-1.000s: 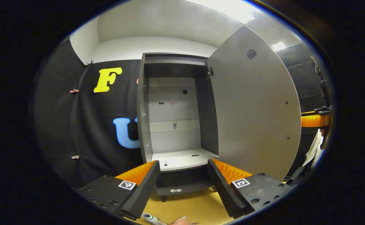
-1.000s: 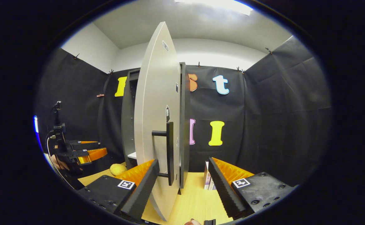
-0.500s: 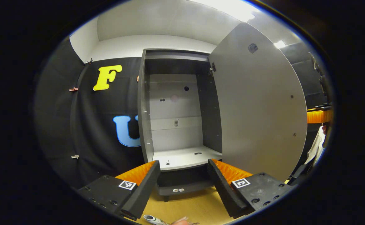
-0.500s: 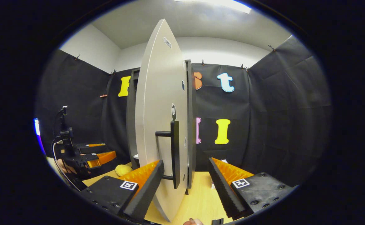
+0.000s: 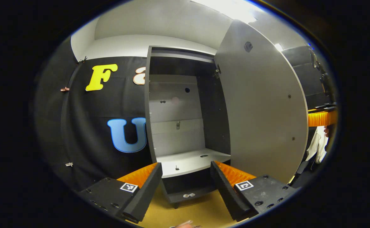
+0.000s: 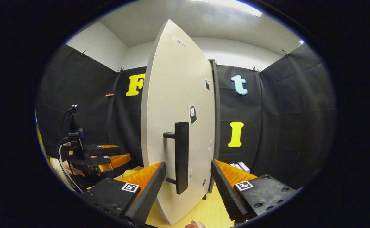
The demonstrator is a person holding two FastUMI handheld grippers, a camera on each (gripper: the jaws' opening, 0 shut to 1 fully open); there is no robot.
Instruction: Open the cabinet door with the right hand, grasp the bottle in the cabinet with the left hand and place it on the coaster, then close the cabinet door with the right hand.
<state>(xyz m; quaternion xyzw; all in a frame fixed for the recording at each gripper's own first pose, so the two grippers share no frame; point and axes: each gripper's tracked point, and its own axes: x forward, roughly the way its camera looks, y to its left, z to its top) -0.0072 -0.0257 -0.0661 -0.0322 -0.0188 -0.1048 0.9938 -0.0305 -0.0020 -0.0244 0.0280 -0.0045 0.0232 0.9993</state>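
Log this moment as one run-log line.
cabinet door: open | handle: between right gripper jaws, not clamped | left gripper: open, facing bare cabinet shelf

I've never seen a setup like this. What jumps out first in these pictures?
The big pale cabinet door stands swung open, its dark bar handle right between the open fingers of the right gripper. In the left gripper view, the open left gripper faces the cabinet, whose white shelf looks bare.
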